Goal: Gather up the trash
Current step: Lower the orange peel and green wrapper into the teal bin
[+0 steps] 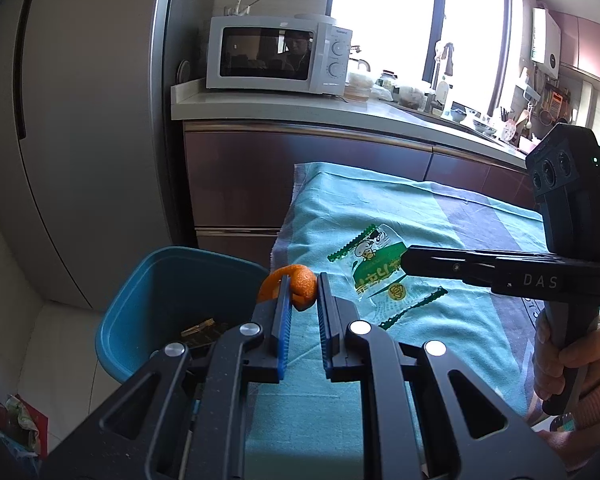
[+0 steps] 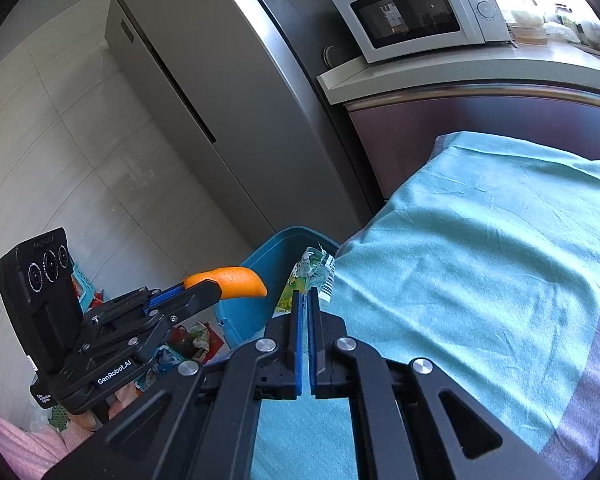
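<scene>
While the left tool (image 1: pixel 303 294) pinches orange peel (image 1: pixel 302 280), right tool (image 2: pixel 305 300) clamps a wrapper (image 1: pixel 374 268) — bin (image 1: pixel 156 280) contents half-hidden.

**What the two views left unseen**

The left tool (image 1: pixel 304 292) covered the near part of the orange peel (image 1: pixel 305 283), and its black frame hid the near rim of the blue bin (image 1: pixel 168 280). Only a few dark and brownish scraps (image 1: pixel 204 330) showed inside the bin, too small to identify. In the right wrist view, the right tool (image 2: pixel 305 300) hid the lower part of the snack wrapper (image 2: pixel 314 270), and the wrapper print was too crumpled to read. Behind the left tool there, the coloured clutter on the floor (image 2: pixel 188 340) was blurred and partly blocked. Items along the far counter (image 1: pixel 400 92) were washed out by window glare. The teal cloth (image 2: pixel 480 248) ran off the right edge.
</scene>
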The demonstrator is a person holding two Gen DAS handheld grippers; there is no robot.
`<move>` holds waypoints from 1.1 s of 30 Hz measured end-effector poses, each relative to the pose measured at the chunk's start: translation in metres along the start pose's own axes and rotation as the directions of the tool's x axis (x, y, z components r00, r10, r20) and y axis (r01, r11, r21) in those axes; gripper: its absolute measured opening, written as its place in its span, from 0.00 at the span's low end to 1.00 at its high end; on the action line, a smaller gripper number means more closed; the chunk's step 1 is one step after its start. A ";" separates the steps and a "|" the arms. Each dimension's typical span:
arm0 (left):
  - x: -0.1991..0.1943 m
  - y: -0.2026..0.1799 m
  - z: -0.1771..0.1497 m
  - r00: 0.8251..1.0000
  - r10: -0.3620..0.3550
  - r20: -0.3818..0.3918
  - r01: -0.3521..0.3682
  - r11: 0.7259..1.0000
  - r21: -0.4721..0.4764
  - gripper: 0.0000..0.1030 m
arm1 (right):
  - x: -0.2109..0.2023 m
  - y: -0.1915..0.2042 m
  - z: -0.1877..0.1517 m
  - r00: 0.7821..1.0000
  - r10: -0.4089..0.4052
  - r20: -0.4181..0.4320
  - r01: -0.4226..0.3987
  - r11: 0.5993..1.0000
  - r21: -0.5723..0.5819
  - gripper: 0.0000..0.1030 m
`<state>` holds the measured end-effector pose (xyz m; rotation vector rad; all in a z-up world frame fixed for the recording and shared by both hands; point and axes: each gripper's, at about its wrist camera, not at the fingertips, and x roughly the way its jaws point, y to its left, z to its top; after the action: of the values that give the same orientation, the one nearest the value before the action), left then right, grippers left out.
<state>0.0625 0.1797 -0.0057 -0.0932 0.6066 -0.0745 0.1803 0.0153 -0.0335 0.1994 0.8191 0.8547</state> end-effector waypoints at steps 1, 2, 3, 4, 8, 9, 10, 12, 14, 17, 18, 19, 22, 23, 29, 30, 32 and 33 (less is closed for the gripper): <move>-0.001 0.000 0.000 1.000 0.003 0.001 -0.003 1.000 -0.002 0.13 | 0.002 0.001 0.001 1.000 0.001 0.001 -0.001 1.000 -0.002 0.01; -0.002 0.001 0.000 1.000 0.008 0.003 -0.008 1.000 -0.004 0.13 | 0.003 0.002 0.002 1.000 0.002 0.001 -0.002 1.000 -0.005 0.01; -0.002 0.003 0.000 1.000 0.011 0.006 -0.011 1.000 -0.006 0.13 | 0.003 0.003 0.002 1.000 0.004 0.001 -0.004 1.000 -0.006 0.01; -0.003 0.003 0.000 1.000 0.014 0.007 -0.014 1.000 -0.008 0.13 | 0.004 0.004 0.003 1.000 0.006 0.001 -0.006 1.000 -0.009 0.01; -0.004 0.009 0.002 1.000 0.027 0.013 -0.027 1.000 -0.016 0.12 | 0.009 0.008 0.006 1.000 0.012 -0.002 -0.012 1.000 -0.016 0.01; -0.004 0.010 0.003 0.999 0.029 0.014 -0.028 0.999 -0.018 0.12 | 0.010 0.009 0.006 1.000 0.012 -0.002 -0.013 1.000 -0.017 0.01; -0.004 0.012 0.003 0.999 0.030 0.016 -0.030 0.999 -0.020 0.12 | 0.011 0.010 0.007 1.000 0.014 -0.003 -0.014 1.000 -0.019 0.01; -0.004 0.015 0.003 0.999 0.036 0.019 -0.036 0.999 -0.022 0.12 | 0.013 0.012 0.008 1.000 0.016 -0.005 -0.016 1.000 -0.023 0.01; -0.004 0.018 0.005 0.999 0.040 0.020 -0.039 0.999 -0.027 0.12 | 0.015 0.014 0.009 1.000 0.017 -0.006 -0.017 0.999 -0.027 0.01; -0.004 0.023 0.006 0.999 0.047 0.020 -0.047 0.998 -0.036 0.12 | 0.018 0.017 0.010 1.000 0.020 -0.009 -0.021 0.999 -0.030 0.01; -0.003 0.024 0.006 0.999 0.049 0.019 -0.048 0.998 -0.039 0.13 | 0.019 0.018 0.011 1.000 0.022 -0.010 -0.022 0.999 -0.031 0.01; -0.003 0.025 0.007 0.999 0.051 0.018 -0.050 0.998 -0.041 0.13 | 0.020 0.019 0.011 1.000 0.023 -0.011 -0.024 0.999 -0.033 0.01; -0.002 0.027 0.006 0.998 0.059 0.015 -0.058 0.997 -0.046 0.12 | 0.022 0.022 0.012 1.000 0.028 -0.013 -0.029 0.999 -0.038 0.01; -0.002 0.028 0.006 0.998 0.060 0.014 -0.059 0.997 -0.047 0.12 | 0.023 0.023 0.012 0.999 0.030 -0.014 -0.031 0.999 -0.039 0.01; 0.000 0.030 0.006 0.997 0.075 0.012 -0.074 0.996 -0.052 0.12 | 0.029 0.028 0.016 0.999 0.037 -0.019 -0.037 0.998 -0.049 0.01; 0.001 0.031 0.007 0.997 0.077 0.012 -0.076 0.996 -0.054 0.12 | 0.030 0.029 0.017 0.999 0.038 -0.020 -0.039 0.998 -0.050 0.01; 0.002 0.033 0.007 0.997 0.081 0.010 -0.080 0.995 -0.056 0.13 | 0.032 0.031 0.018 0.999 0.039 -0.023 -0.041 0.998 -0.055 0.01; 0.003 0.034 0.007 0.997 0.083 0.009 -0.082 0.995 -0.057 0.13 | 0.034 0.033 0.019 0.999 0.041 -0.025 -0.042 0.997 -0.057 0.01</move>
<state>0.0706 0.2136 -0.0051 -0.1236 0.6003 0.0233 0.1874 0.0648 -0.0243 0.1559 0.8141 0.9202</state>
